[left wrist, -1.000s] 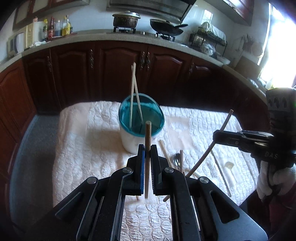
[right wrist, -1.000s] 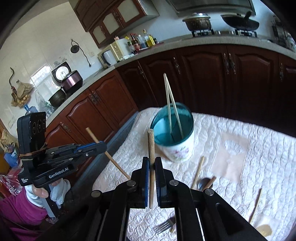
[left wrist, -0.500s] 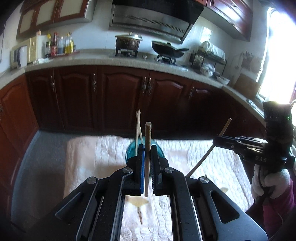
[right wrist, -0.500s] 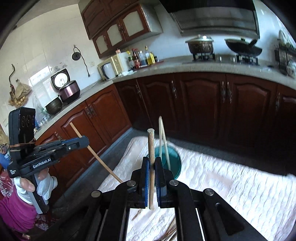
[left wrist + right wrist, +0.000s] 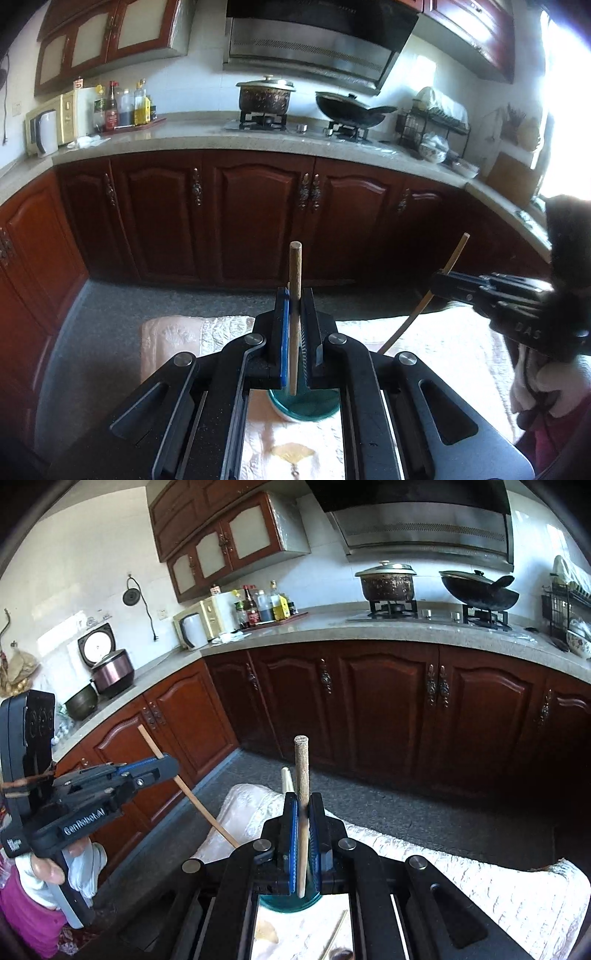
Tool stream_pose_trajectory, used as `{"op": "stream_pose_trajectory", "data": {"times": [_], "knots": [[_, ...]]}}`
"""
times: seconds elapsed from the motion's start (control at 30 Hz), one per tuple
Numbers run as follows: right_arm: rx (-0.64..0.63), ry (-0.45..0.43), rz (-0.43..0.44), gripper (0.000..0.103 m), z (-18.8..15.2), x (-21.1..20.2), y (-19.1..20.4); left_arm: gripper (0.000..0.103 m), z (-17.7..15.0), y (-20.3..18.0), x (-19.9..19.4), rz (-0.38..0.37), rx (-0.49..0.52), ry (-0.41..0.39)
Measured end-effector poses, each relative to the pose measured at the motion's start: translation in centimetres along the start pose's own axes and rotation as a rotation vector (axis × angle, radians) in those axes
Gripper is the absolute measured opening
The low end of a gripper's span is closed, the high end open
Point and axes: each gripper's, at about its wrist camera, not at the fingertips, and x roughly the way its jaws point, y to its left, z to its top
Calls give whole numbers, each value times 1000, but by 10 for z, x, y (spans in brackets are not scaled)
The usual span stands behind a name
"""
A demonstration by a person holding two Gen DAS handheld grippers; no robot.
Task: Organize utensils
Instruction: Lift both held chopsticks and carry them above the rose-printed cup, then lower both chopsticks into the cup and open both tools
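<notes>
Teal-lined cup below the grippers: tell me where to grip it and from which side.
Take the cup by its rim, from above, with one finger inside the wall and one outside. Its open mouth faces up, and the body looks too wide to span. Choose a stretch of rim clear of the chopsticks standing in it. The left gripper and right gripper are both full, so empty one first.

A lived-in home kitchen.

Dark red-brown wooden cabinets (image 5: 258,221) run under a speckled grey stone bench (image 5: 192,138) with a gas hob, a lidded blackened metal pot (image 5: 264,98), a black wok (image 5: 351,109), a steel range hood (image 5: 314,44), sauce bottles (image 5: 262,605) and a rice cooker (image 5: 110,668).
</notes>
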Motion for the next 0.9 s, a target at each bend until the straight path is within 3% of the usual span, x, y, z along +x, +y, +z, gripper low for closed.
{"op": "stream_pose_trajectory", "data": {"times": [0.17,0.53,0.9], "knots": [[-7,37,-20,6,0,30,-6,5,-6,3,34,20,-6,44],[19,160,21,6,-22,93,-23,4,-32,6,87,27,-18,150],[71,199,54,6,-35,123,-36,5,-35,5,114,53,-22,168]]}}
